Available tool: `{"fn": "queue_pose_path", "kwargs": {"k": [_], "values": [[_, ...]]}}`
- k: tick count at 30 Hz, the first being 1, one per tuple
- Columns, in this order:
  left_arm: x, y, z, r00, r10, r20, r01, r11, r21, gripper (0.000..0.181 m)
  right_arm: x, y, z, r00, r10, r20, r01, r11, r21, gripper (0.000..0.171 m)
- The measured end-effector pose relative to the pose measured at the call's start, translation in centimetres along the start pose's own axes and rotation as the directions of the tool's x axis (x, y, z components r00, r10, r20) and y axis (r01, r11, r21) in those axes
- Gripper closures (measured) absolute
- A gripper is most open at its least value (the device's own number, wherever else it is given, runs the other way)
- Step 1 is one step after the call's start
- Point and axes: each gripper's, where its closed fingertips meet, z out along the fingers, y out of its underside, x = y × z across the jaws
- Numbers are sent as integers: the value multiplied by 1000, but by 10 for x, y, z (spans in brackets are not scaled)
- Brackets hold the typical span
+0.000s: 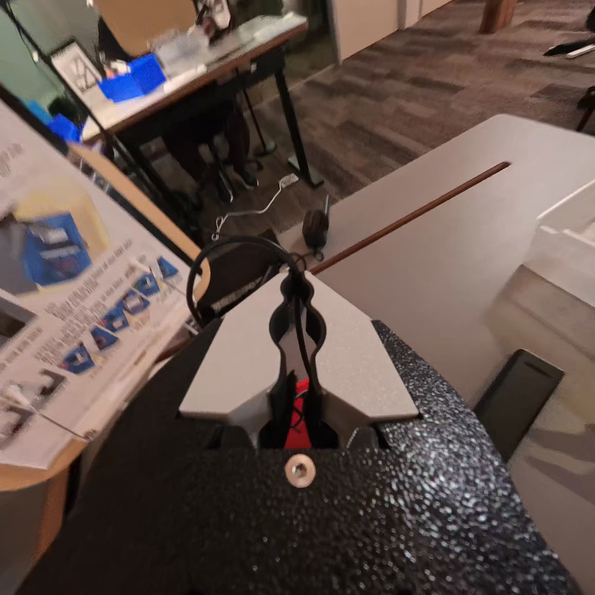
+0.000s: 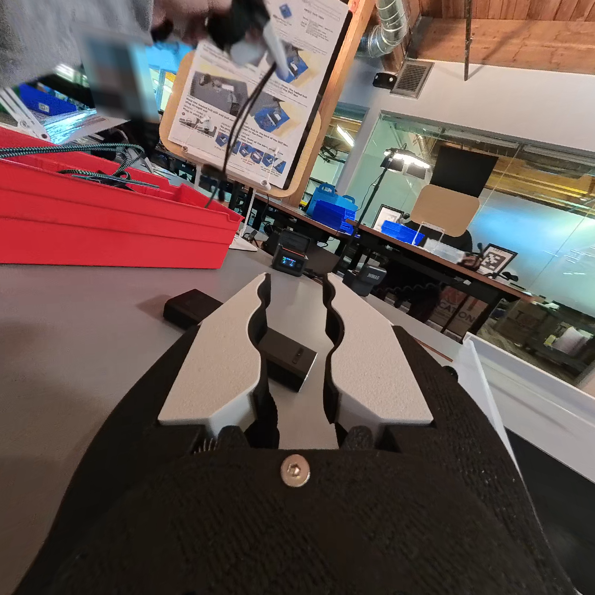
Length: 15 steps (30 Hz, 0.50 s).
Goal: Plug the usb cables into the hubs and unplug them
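In the left wrist view my left gripper [image 1: 297, 277] is shut on a thin black usb cable [image 1: 196, 280] that loops out past the fingertips. It is held in the air, and red shows beneath the fingers. The right wrist view shows that gripper blurred at the top [image 2: 257, 42], with the cable [image 2: 244, 106] dangling above a red bin [image 2: 112, 238]. My right gripper [image 2: 297, 283] is open and low over the grey table [image 2: 80, 338]. A small black hub [image 2: 286, 357] lies between its fingers, apart from both. A second black hub [image 2: 190, 307] lies just to the left.
The red bin holds braided cables [image 2: 96, 151]. A board with an instruction sheet [image 2: 244, 106] stands behind it. A white tray [image 2: 515, 396] sits at the right, and also shows in the left wrist view [image 1: 566, 225]. Small black devices [image 2: 289, 254] stand at the table's far edge. A black flat box [image 1: 515, 396] lies on the table. Tip to tip, the grippers are about 35 centimetres apart.
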Motion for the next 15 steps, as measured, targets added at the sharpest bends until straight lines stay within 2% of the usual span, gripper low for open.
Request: {"fn": "queue_pose_path", "kwargs": {"k": [8, 12, 15], "values": [[47, -130, -55, 956, 293, -14, -291, 952, 97, 181, 0, -2, -1, 1000, -2, -3, 2, 1000, 6, 141], [76, -170, -58, 929, 368, -40, -359, 922, 142, 180, 0, -3, -1, 1000, -5, -4, 5, 1000, 10, 141], [97, -185, -50, 920, 383, -78, -368, 916, 157, 180, 0, -2, -1, 1000, -6, -4, 6, 1000, 9, 141]]}}
